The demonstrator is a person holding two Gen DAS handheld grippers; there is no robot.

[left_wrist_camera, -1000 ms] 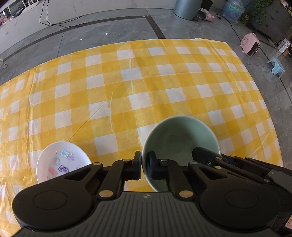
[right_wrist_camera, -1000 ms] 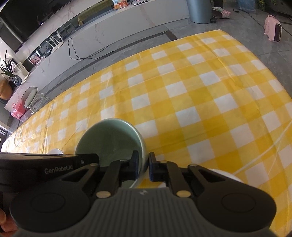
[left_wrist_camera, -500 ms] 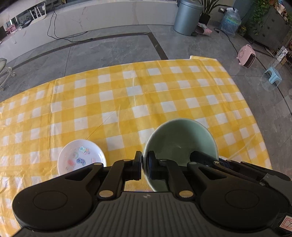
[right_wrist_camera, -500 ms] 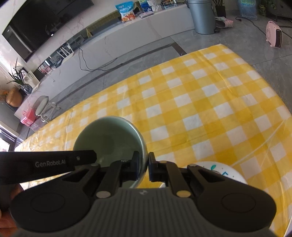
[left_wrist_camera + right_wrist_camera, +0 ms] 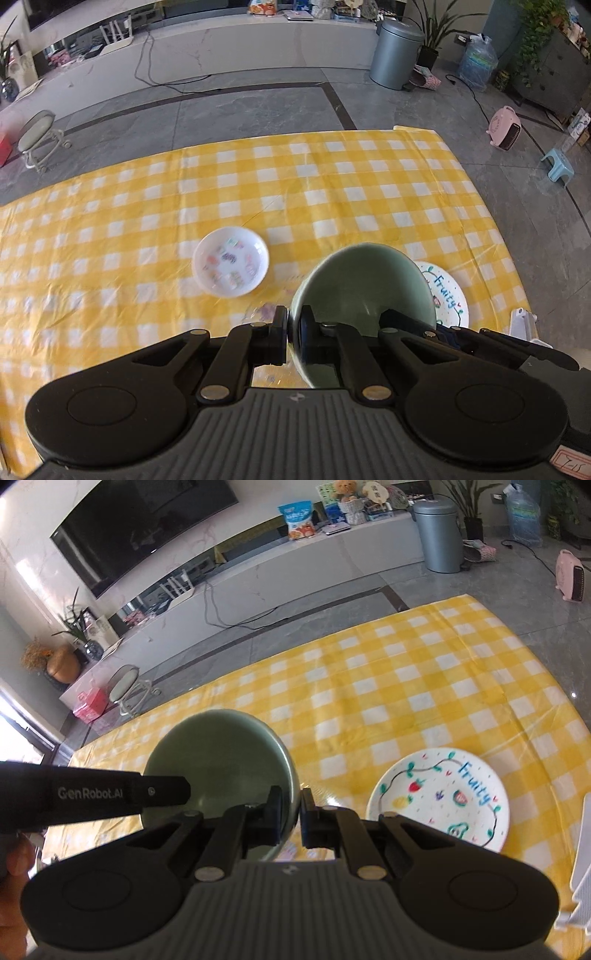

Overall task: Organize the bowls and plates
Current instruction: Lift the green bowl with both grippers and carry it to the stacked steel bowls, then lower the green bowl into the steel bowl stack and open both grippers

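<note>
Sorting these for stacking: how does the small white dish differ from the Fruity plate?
The small white dish is smaller than the Fruity plate and has a raised rim; the plate looks flatter. The dish carries scattered blurry coloured motifs; the plate shows fruit drawings, a vine border and blue lettering. Both are white, round and lie on the yellow checked cloth.

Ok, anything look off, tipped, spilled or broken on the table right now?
Nothing spilled or broken. The one oddity: both hand-held grippers pinch the same pale green ceramic bowl, left and right on opposite rims, holding it above the yellow checked tablecloth. The small white saucer and white "Fruity" plate lie flat.
</note>
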